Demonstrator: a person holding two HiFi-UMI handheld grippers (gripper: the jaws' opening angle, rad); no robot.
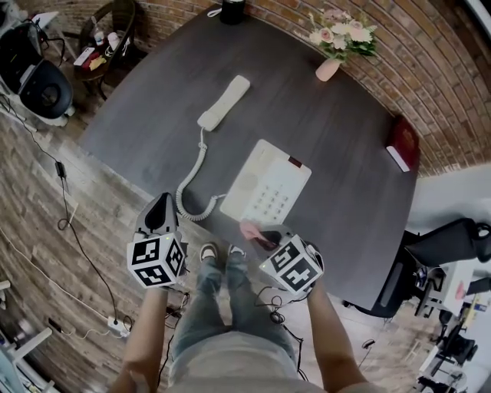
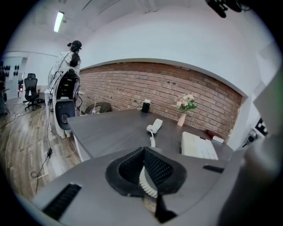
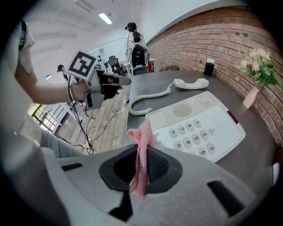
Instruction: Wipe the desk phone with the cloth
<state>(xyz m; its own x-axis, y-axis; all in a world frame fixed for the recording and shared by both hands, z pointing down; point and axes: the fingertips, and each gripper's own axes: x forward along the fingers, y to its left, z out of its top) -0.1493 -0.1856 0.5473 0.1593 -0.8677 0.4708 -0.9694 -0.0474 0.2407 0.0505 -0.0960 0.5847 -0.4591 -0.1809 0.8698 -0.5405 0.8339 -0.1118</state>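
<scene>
The white desk phone base (image 1: 265, 184) (image 3: 199, 123) (image 2: 198, 145) lies on the dark table near its front edge. Its handset (image 1: 223, 102) (image 3: 191, 83) (image 2: 155, 125) lies off the cradle farther back, joined by a coiled cord (image 1: 192, 196) (image 3: 146, 99). My right gripper (image 1: 261, 236) (image 3: 140, 164) is shut on a pink cloth (image 3: 141, 154) (image 1: 253, 232), held just in front of the phone's keypad edge. At the table's front left edge, my left gripper (image 1: 159, 216) (image 2: 143, 170) is shut with nothing in it, above the cord's loop.
A pink vase of flowers (image 1: 337, 42) (image 3: 255, 75) stands at the back right. A red book (image 1: 403, 143) lies at the right edge and a black cup (image 1: 232, 11) at the far edge. Cables and a power strip (image 1: 116, 328) lie on the wooden floor at left.
</scene>
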